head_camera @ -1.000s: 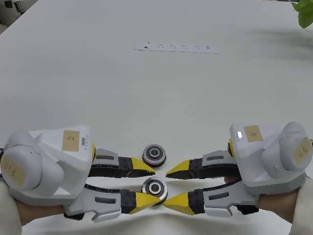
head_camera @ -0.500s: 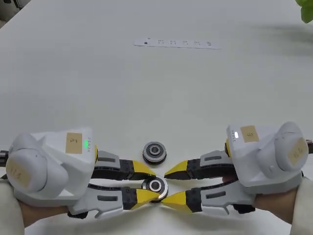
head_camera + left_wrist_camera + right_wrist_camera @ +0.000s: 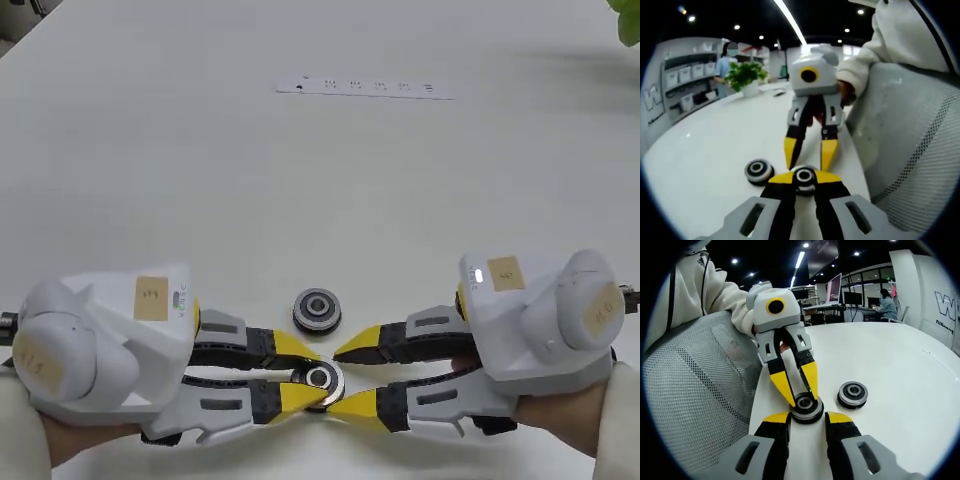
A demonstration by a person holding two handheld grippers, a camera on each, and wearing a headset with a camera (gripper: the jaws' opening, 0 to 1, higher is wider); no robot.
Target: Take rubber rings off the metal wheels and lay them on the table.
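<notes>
Two metal wheels with black rubber rings lie on the white table (image 3: 300,200). The near wheel (image 3: 320,378) (image 3: 805,175) (image 3: 807,409) sits between the yellow tips of my left gripper (image 3: 306,374) (image 3: 805,178), which is shut on it from the left. My right gripper (image 3: 347,377) (image 3: 807,420) faces it from the right, jaws open, tips on either side of the wheel's right edge. The far wheel (image 3: 317,310) (image 3: 759,171) (image 3: 853,394) lies free just beyond. In the left gripper view the right gripper (image 3: 808,152) points straight at the held wheel.
A white strip with small markings (image 3: 365,90) lies far back on the table. A green plant (image 3: 627,20) (image 3: 745,75) stands at the far right corner. The table's near edge is close under both grippers, with a mesh chair back (image 3: 695,390) behind it.
My left jaws have closed in on the near wheel. Both grippers have drawn a little closer together around it. The far wheel has stayed put.
</notes>
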